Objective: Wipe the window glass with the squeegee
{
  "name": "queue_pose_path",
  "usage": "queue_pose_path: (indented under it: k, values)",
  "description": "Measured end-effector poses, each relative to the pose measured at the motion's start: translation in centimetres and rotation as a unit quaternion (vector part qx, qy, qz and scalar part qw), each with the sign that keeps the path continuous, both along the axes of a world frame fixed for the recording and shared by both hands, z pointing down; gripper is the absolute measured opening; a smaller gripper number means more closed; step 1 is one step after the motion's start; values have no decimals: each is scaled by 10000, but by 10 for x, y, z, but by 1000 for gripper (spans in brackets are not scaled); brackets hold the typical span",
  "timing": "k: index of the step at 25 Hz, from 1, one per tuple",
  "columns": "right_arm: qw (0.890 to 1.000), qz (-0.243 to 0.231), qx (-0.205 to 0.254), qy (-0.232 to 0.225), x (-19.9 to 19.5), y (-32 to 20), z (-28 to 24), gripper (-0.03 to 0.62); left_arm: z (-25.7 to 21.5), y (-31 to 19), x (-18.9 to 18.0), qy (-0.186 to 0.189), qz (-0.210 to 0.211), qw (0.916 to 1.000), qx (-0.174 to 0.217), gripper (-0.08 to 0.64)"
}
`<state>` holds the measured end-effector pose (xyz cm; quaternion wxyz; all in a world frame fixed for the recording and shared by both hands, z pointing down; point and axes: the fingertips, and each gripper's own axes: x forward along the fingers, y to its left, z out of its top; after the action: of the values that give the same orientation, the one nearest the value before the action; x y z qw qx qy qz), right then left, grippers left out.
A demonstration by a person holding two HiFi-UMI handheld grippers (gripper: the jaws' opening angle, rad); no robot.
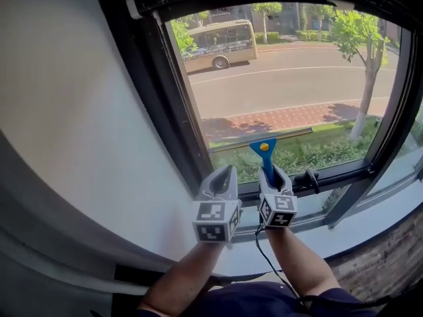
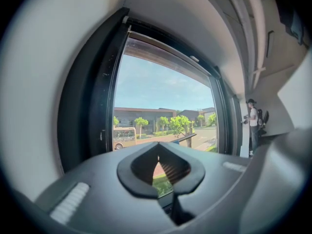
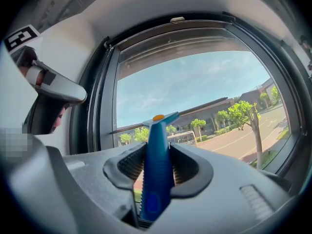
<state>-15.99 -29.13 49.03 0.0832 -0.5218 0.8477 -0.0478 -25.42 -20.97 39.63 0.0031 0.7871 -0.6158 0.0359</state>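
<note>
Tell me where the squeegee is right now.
In the head view the squeegee sits low at centre, its blue handle clamped in the right gripper, blade up at the bottom of the window glass.

grey plastic left tongs [image 1: 227,172], right tongs [image 1: 273,174]; black-and-white square-marker cube [image 1: 215,220] on each; black cable [image 1: 266,257]; dark navy garment [image 1: 264,301].

The squeegee [image 1: 267,152] stands before the window glass [image 1: 291,78], just right of the left claw [image 1: 223,176].

One left gripper [image 1: 227,170], one right gripper [image 1: 271,175], one squeegee [image 1: 264,148], one window [image 1: 297,84], one bus [image 1: 221,43].
</note>
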Motion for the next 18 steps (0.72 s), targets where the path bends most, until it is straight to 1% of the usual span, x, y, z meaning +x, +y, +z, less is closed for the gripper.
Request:
queue_pose_path:
  k: [3, 8, 12, 18]
  values:
    - [9999, -8, -153, 33, 1, 1, 7, 147, 0, 1, 2, 7, 11, 10000, 10, 3]
    - [9995, 30, -250, 175, 5, -2, 24, 147, -7, 4, 7, -70, 91, 9999, 56, 3]
    - [9984, 29, -516, 230, 6, 0, 37, 147, -11, 5, 5, -47, 61, 9999, 96, 3]
    - [9967, -30, -784, 194, 5, 1, 61, 147, -2, 4, 5, -62, 50, 10000, -31, 3]
